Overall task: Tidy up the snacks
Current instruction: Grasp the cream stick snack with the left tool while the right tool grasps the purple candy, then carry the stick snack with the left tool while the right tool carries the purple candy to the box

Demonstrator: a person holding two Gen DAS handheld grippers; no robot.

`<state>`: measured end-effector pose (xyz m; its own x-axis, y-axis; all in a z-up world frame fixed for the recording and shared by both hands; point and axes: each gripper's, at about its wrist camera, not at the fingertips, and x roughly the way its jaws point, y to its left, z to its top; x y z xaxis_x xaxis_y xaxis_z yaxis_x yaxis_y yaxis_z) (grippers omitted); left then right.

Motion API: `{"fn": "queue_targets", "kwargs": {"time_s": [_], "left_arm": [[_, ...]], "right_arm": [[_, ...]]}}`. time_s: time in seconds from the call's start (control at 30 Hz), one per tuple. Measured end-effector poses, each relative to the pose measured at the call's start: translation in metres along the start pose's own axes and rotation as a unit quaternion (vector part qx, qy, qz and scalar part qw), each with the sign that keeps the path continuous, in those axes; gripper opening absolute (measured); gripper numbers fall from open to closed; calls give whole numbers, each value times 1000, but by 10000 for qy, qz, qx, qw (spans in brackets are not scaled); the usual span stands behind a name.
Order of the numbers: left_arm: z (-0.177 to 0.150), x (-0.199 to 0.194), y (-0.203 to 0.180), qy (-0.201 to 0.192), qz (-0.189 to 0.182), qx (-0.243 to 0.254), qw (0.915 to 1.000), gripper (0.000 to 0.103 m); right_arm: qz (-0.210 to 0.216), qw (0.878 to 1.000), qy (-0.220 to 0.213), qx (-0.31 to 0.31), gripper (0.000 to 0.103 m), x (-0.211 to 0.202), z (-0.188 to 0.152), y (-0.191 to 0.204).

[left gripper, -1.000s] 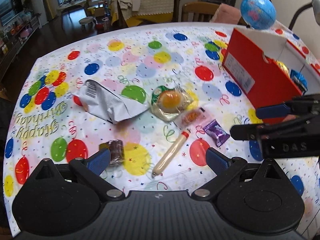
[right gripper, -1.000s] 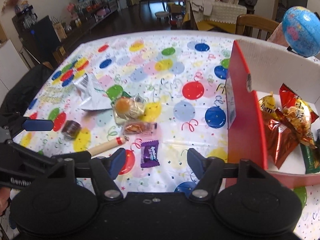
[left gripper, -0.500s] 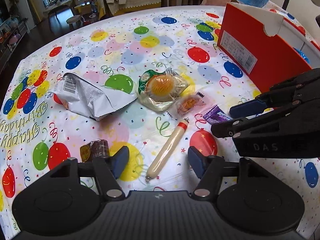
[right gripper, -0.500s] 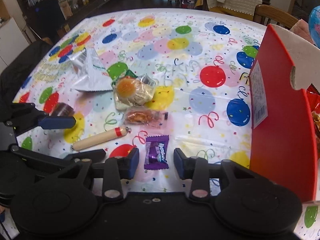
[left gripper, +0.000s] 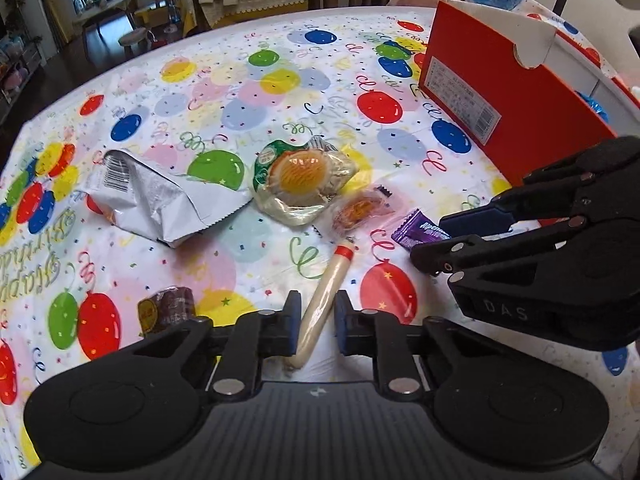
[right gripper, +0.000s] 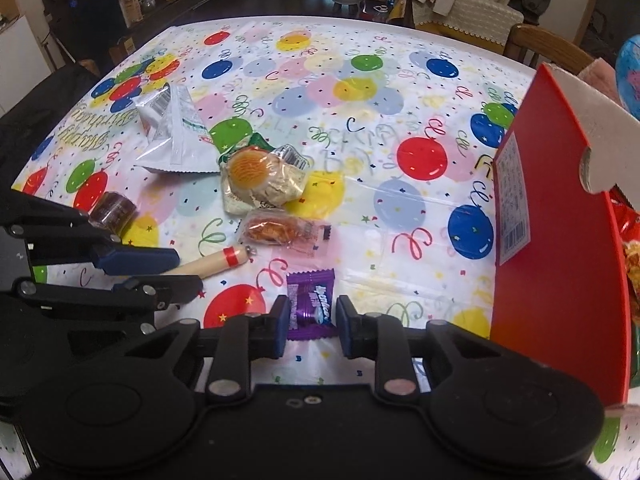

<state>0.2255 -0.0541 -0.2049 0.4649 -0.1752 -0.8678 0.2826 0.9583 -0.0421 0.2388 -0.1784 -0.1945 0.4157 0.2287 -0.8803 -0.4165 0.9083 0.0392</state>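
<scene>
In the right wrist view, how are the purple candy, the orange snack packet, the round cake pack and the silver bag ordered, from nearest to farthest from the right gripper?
1. purple candy: between the fingers of the right gripper.
2. orange snack packet: ahead, slightly left.
3. round cake pack: farther ahead, left.
4. silver bag: farthest, far left.

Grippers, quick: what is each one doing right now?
Left gripper: nearly closed around the sausage stick, gap visible on one side.
Right gripper: nearly closed around the purple candy, not clearly clamped.
</scene>
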Motion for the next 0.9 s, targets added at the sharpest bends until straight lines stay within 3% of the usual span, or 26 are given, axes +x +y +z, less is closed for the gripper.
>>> {"fn": "queue_targets", "kwargs": {"time_s": [0.23,0.47,0.9], "left_arm": [[1,-2,8,287,-408,-583,9970,11],[-2,-16,0,380,-373,-677,9963,11],[13,-68,-31,-75,-215,-550,9982,11]], "right_arm": [[95,9992,-150,369,22,-20,-7,-11],[223,9976,-369,535,22,-54,-20,-17],[304,9920,-948,776,22,-118,-35,-37]]}}
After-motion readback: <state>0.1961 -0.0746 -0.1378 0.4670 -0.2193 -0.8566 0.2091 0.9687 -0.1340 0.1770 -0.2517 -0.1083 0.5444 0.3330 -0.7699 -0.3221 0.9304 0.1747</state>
